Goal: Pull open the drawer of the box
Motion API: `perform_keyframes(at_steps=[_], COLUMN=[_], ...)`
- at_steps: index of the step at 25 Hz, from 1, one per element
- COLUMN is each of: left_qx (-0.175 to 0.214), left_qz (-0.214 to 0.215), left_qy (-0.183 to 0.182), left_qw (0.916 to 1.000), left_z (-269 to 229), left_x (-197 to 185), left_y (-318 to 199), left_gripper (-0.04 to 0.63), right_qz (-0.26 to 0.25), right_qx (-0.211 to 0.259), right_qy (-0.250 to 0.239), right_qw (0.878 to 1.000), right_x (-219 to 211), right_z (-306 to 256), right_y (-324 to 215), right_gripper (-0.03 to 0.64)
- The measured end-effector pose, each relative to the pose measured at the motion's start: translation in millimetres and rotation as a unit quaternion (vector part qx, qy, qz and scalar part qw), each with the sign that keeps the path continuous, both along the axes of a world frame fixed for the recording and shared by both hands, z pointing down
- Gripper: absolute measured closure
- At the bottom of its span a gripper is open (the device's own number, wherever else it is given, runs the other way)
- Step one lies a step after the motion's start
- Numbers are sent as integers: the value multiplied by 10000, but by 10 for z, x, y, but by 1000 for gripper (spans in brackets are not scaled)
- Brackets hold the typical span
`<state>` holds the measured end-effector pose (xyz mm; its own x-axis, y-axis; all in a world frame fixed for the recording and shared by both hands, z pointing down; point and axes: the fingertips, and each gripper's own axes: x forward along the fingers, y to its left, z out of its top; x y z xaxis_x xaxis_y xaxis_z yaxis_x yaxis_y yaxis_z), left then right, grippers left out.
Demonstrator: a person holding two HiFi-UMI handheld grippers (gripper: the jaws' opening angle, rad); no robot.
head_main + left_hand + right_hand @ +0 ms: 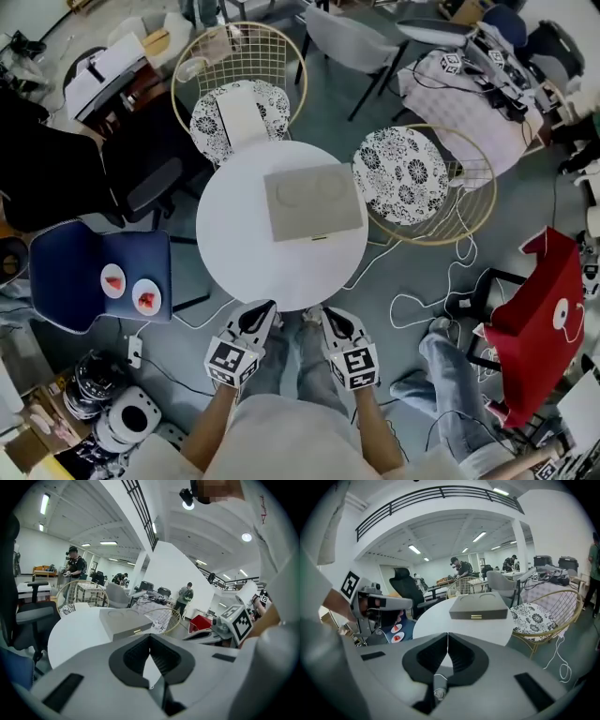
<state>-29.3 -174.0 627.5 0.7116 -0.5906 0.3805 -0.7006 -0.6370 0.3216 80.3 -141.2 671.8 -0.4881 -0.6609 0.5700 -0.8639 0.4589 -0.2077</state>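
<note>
Box (312,202) on table (242,230), drawer (478,614) apparently shut; left gripper (266,309), right gripper (318,315) closed, empty, well short

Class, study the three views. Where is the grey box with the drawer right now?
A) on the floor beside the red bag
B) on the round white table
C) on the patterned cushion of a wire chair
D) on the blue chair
B: the grey box lies flat on the round white table, with its drawer front flush and closed.

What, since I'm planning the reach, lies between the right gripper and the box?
Nothing but bare white table: the right gripper view shows clear tabletop from the right gripper to the box.
</note>
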Motion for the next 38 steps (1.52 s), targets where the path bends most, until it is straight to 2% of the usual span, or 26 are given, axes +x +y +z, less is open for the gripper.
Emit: perform_keyframes(at_steps=[9,20,22,24,28,30,31,32,33,34,36,37,38], left_qx=[-147,-194,-199,-202,-214,-222,-218,-208,-194,-179,-157,-159,-170], left_qz=[11,-59,-71,-69,-78,-109,-120,-123,-121,-117,-124,-135,-148], left_qy=[-28,-34,-28,-46,-84,-87,-91,-105,-126,-145,-144,-136,-128], left_qw=[9999,9998,9998,9998,9997,9997,9996,9997,9997,9997,9997,9997,9997], left_z=[194,222,221,223,247,256,255,253,251,246,231,225,223], left_x=[2,-24,-20,-21,-52,-84,-98,-109,-118,-125,-142,-155,-172], left_y=[68,57,49,52,63,52,44,36,29,21,4,-2,-6], left_gripper=[583,583,583,583,583,583,583,583,583,583,583,583,583], right_qz=[-56,-56,39,223,779,1062,1238,1449,1700,1989,2603,2869,3101], right_qx=[-225,-301,-353,-465,-856,-1127,-1254,-1375,-1488,-1582,-1691,-1706,-1703], right_qy=[-27,-52,-316,-788,-1622,-2152,-2479,-2873,-3348,-3881,-4869,-5213,-5456], right_qw=[9997,9995,9989,9956,9800,9642,9526,9368,9148,8859,8165,7854,7597], right_x=[-43,-65,-73,-82,-66,-83,-89,-87,-77,-54,23,64,104], right_z=[273,588,602,601,653,683,689,690,687,683,685,694,709], right_y=[70,-511,-635,-748,-931,-1008,-1049,-1093,-1139,-1190,-1286,-1323,-1351], right_gripper=[601,601,601,600,600,599,598,598,597,594,541,513,502])
